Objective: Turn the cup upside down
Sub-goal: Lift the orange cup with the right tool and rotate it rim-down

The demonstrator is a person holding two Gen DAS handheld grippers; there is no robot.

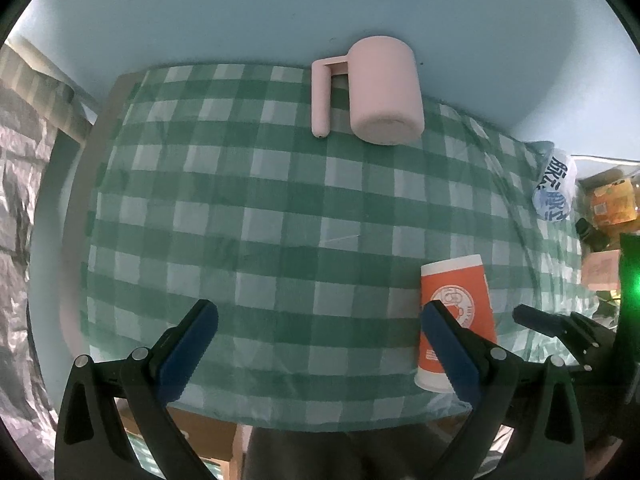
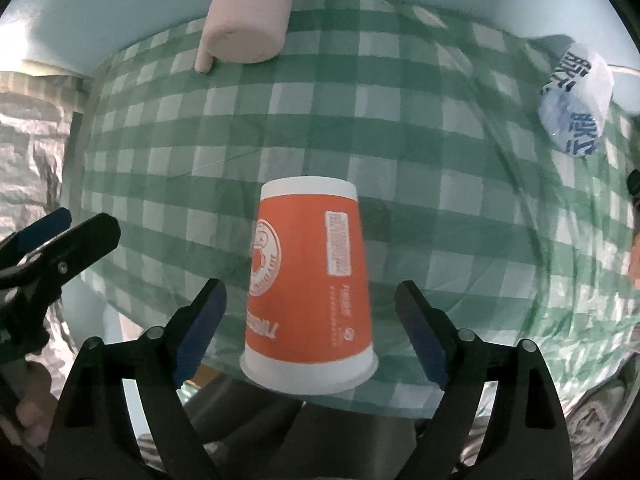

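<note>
An orange paper cup (image 2: 308, 280) with white print stands upside down, wide rim down, near the front edge of the green checked tablecloth (image 2: 400, 140). My right gripper (image 2: 310, 308) is open, its fingers on either side of the cup without touching it. In the left wrist view the cup (image 1: 460, 312) is at the lower right, partly behind my right-hand finger. My left gripper (image 1: 320, 332) is open and empty above the cloth, left of the cup. The other gripper's black finger shows at the right edge of the left wrist view (image 1: 560, 328).
A pink mug (image 1: 380, 92) with a square handle lies on its side at the back of the table; it also shows in the right wrist view (image 2: 248, 12). A crumpled blue and white plastic bag (image 2: 576, 104) lies at the right. Boxes (image 1: 608, 200) stand beyond the table's right edge.
</note>
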